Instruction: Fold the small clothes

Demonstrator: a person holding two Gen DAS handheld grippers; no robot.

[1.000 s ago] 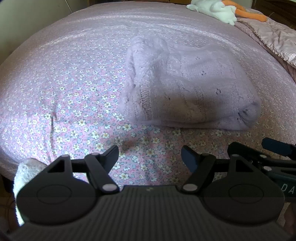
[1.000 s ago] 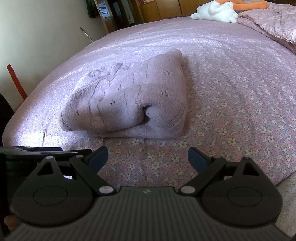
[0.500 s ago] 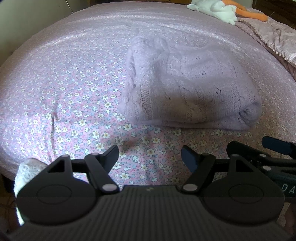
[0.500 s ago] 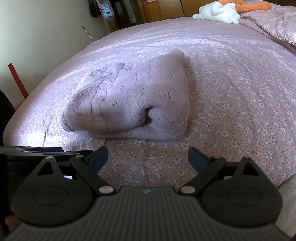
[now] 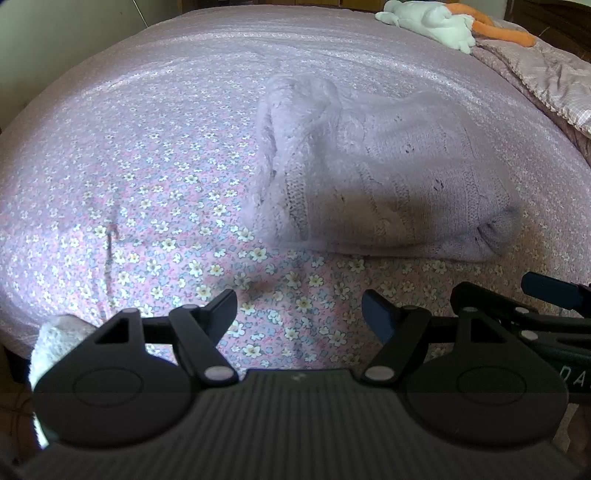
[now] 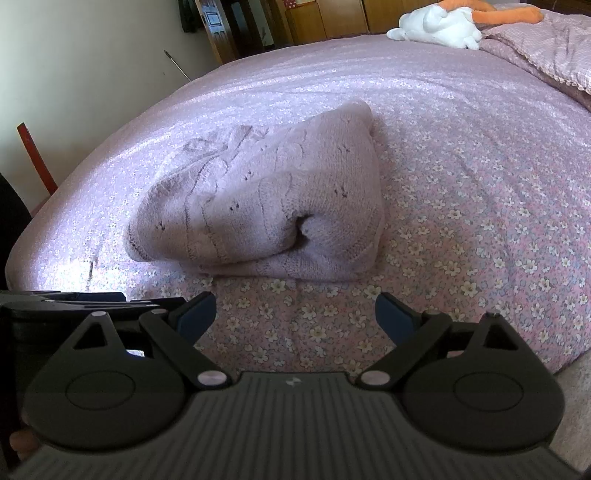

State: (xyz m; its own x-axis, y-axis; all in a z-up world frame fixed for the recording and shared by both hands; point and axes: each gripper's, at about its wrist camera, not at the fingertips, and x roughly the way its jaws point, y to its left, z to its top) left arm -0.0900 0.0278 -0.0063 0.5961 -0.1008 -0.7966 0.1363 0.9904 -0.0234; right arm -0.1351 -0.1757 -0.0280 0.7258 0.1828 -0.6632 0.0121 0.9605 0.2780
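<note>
The sweater (image 6: pixel 266 214) hides its own inner folds and the sheet (image 6: pixel 480 229) under it, the toy (image 5: pixel 436 22) and quilt (image 5: pixel 546 74) are cut by the frame edge, and the white cloth (image 5: pixel 55 339) sits half behind the left gripper (image 5: pixel 299 310).

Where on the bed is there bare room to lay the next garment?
Bare floral sheet lies left of the folded lilac knitted sweater, and a strip between it and both open grippers. The far right is crowded: white plush toy, pink quilt.
</note>
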